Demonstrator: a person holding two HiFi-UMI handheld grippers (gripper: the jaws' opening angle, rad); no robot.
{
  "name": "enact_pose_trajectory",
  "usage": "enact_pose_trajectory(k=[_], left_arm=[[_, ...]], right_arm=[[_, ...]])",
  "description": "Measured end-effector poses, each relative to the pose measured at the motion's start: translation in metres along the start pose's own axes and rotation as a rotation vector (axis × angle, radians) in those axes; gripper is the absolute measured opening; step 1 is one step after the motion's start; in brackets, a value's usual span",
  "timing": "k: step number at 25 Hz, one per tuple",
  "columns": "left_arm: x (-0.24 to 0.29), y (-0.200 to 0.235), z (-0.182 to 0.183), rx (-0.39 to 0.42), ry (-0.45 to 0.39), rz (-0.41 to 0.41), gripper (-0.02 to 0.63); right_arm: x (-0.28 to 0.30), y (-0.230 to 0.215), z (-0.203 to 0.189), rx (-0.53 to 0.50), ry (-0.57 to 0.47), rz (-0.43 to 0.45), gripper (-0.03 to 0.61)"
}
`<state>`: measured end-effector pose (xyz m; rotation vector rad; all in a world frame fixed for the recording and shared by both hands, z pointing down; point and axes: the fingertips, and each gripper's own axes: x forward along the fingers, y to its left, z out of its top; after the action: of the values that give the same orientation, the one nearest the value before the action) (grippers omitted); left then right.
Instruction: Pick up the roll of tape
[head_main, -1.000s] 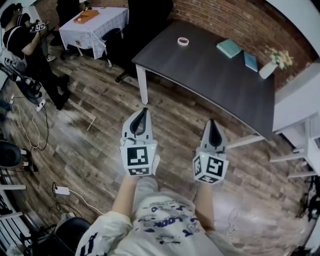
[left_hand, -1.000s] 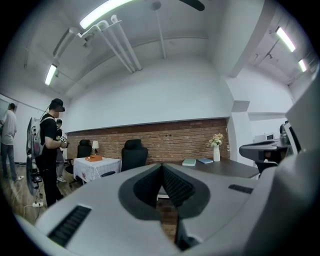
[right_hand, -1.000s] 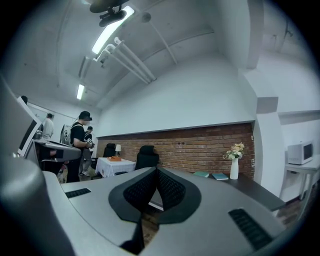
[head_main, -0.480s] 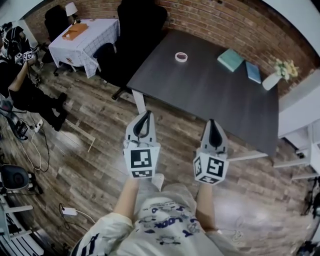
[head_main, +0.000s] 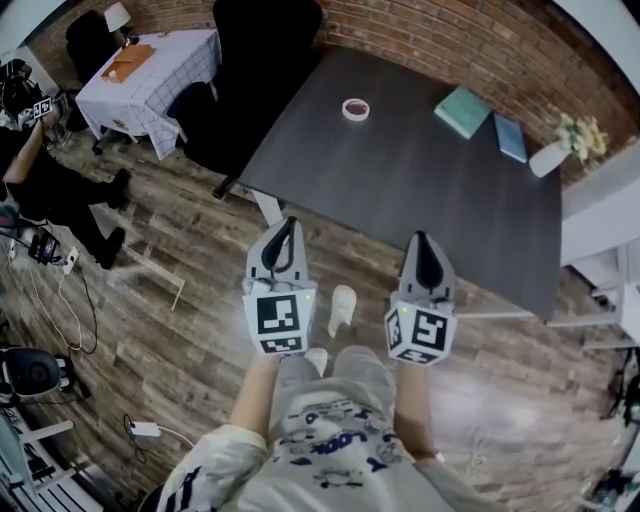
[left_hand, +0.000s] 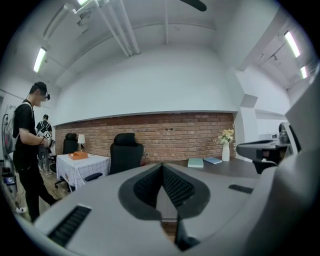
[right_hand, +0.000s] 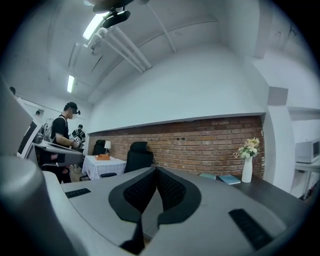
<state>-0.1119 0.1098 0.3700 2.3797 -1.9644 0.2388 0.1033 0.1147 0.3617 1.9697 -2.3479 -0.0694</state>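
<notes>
A small roll of tape (head_main: 355, 109) lies flat on the dark table (head_main: 400, 190), near its far left part in the head view. My left gripper (head_main: 288, 224) is held over the wood floor just short of the table's near edge, jaws shut and empty. To its right, my right gripper (head_main: 419, 239) reaches to the same edge, also shut with nothing in it. Both point level toward the table, well short of the tape. In the left gripper view (left_hand: 162, 167) and the right gripper view (right_hand: 156, 170) the jaws meet at the tips; the tape is hidden there.
Two teal books (head_main: 463, 110) and a white vase with flowers (head_main: 552, 155) sit at the table's far right. A black office chair (head_main: 255, 50) stands at its left end. A small cloth-covered table (head_main: 150, 85) and a person in black (head_main: 45, 170) are further left.
I have walked toward the dark table: it has slid closer and now lies right before both grippers. Both grippers stayed shut side by side.
</notes>
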Motion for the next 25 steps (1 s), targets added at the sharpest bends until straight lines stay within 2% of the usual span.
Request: enact_pose_trajectory(k=[6, 17, 25], left_arm=[[0.063, 0.004, 0.003, 0.005, 0.017, 0.021, 0.003], [0.19, 0.027, 0.034, -0.003, 0.028, 0.098, 0.003], [0.256, 0.018, 0.035, -0.017, 0.057, 0.108, 0.003]], right_arm=[[0.063, -0.02, -0.003, 0.011, 0.003, 0.019, 0.003], [0.21, -0.053, 0.016, 0.01, -0.019, 0.096, 0.003], [0.27, -0.081, 0.007, 0.023, 0.001, 0.118, 0.003]])
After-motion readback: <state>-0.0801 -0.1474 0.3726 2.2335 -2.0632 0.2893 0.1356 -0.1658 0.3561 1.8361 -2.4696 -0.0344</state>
